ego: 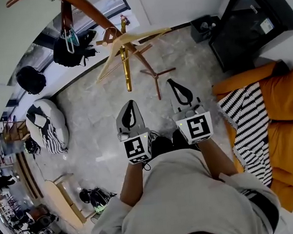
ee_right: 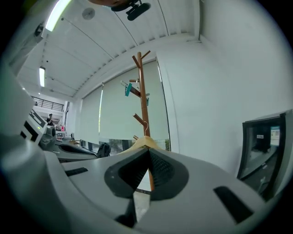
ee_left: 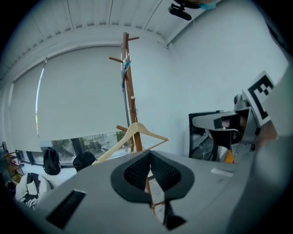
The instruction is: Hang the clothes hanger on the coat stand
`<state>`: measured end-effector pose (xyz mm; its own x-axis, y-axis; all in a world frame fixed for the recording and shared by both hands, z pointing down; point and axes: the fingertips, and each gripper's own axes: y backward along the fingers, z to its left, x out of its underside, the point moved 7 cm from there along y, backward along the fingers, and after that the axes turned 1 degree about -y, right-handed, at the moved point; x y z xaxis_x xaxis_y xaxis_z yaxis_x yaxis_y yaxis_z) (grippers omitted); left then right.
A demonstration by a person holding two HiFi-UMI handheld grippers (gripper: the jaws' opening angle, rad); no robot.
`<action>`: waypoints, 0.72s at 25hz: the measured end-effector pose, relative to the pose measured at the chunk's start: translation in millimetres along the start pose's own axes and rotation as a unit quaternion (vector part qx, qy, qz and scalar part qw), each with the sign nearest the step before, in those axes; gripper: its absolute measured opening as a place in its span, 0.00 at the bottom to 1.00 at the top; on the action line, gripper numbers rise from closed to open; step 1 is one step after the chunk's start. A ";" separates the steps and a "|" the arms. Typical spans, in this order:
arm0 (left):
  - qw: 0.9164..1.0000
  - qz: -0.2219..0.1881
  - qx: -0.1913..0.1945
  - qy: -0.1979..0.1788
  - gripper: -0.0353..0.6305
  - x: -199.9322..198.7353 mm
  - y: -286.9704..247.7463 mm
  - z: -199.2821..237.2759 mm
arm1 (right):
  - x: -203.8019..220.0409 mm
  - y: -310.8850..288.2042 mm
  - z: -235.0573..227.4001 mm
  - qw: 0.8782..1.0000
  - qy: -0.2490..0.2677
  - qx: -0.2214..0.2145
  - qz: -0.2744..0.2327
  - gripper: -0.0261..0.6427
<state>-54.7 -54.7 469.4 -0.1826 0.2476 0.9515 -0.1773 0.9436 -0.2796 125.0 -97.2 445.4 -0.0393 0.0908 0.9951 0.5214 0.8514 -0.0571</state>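
Observation:
A pale wooden clothes hanger (ego: 126, 40) hangs by its hook from a low peg of the brown wooden coat stand (ego: 96, 12). The stand's feet (ego: 156, 76) rest on the grey floor in front of me. My left gripper (ego: 130, 104) and right gripper (ego: 172, 81) are held side by side at waist height, short of the stand and apart from the hanger. Both are shut with nothing between the jaws. In the left gripper view the hanger (ee_left: 132, 134) and stand (ee_left: 129, 91) rise behind the shut left gripper (ee_left: 149, 156). The right gripper view shows the hanger (ee_right: 143, 142) just beyond the right gripper (ee_right: 147, 151).
A teal hanger (ego: 71, 39) and a black bag (ego: 72, 50) are on the stand's far side. An orange sofa with a striped blanket (ego: 247, 127) lies to the right, a black screen (ego: 250, 21) at the far right. A black backpack (ego: 30, 79) and a white beanbag (ego: 47, 127) sit on the left.

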 end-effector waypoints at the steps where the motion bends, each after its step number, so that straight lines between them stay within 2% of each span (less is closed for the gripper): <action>1: 1.000 -0.003 0.003 0.004 0.07 0.0 2.3 -2.3 | -0.4 1.8 -0.7 1.000 0.004 0.002 0.001 0.05; 9: 1.000 -0.010 0.002 0.004 0.07 2.8 24.8 -2.6 | 1.2 4.4 8.1 1.000 0.028 -0.004 0.011 0.05; 18: 0.999 -0.038 -0.017 0.006 0.07 12.6 85.6 18.2 | 0.0 24.9 78.9 0.997 0.068 -0.031 0.004 0.05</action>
<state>-89.8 25.2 455.1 -0.1592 0.1774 0.9712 -0.1577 0.9665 -0.2024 70.7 -35.3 437.6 0.0802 0.0232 0.9965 0.5731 0.8169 -0.0651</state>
